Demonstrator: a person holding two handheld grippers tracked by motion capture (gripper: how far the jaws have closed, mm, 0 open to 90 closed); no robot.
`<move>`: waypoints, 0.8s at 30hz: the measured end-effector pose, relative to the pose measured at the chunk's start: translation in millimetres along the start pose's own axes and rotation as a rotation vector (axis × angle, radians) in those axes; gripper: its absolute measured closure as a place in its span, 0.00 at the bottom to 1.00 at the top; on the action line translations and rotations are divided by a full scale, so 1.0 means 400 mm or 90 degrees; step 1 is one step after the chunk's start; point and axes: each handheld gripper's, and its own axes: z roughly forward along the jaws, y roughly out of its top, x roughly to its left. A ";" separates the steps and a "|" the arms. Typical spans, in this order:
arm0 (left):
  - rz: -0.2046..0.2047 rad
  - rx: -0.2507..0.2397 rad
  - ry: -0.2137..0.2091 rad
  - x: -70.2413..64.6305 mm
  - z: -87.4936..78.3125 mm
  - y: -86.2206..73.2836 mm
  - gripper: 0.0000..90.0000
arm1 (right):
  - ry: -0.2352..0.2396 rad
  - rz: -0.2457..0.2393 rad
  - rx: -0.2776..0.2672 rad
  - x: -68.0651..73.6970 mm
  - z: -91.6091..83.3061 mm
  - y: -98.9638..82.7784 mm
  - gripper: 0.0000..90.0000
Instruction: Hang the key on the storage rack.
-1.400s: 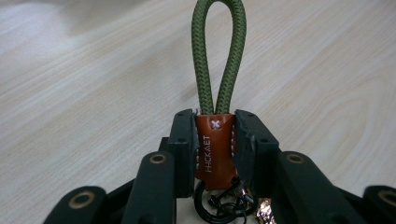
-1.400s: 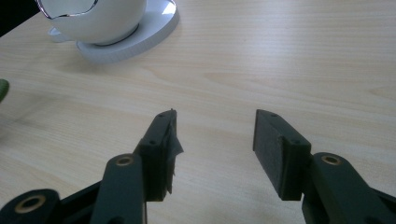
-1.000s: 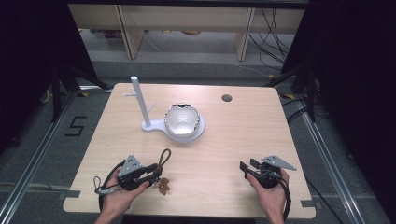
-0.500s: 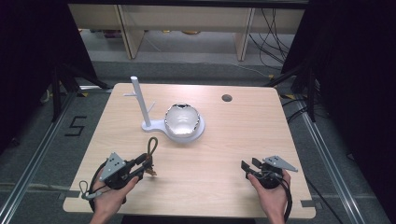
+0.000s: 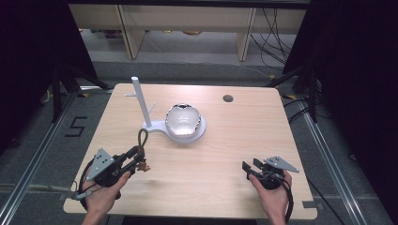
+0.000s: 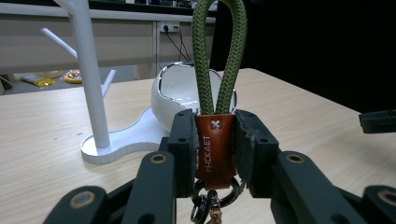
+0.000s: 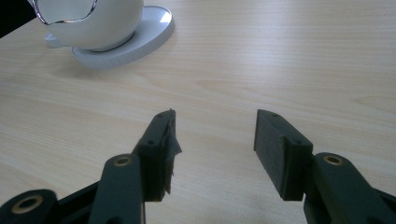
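Note:
A keychain with a green rope loop [image 6: 218,51] and a brown leather tab [image 6: 214,149] is clamped between the jaws of my left gripper [image 6: 215,140]. Metal rings hang below the tab. In the high view the left gripper [image 5: 133,159] is lifted above the table's front left, the green loop [image 5: 142,137] standing up from it. A white stand with a branched post [image 5: 141,101] and a glossy white bowl [image 5: 184,121] sits at the table's middle. My right gripper [image 5: 248,169] rests at the front right, open with nothing between its jaws [image 7: 212,140].
The stand's flat white base [image 6: 126,140] lies ahead of the left gripper. A round cable hole [image 5: 228,98] is in the table's far right part. Bare wood lies between the two grippers. Shelves and cables stand beyond the far edge.
My left gripper has lifted the keychain off the table and moved left, the loop now standing upright. The right gripper has stayed in place.

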 end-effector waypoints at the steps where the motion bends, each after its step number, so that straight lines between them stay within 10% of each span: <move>1: 0.001 -0.001 0.002 0.001 -0.002 0.003 0.77 | -0.004 -0.002 -0.001 0.000 0.000 0.000 0.55; 24: -0.003 -0.024 0.036 0.049 -0.013 0.034 0.77 | -0.019 -0.013 -0.008 -0.001 0.002 0.000 0.55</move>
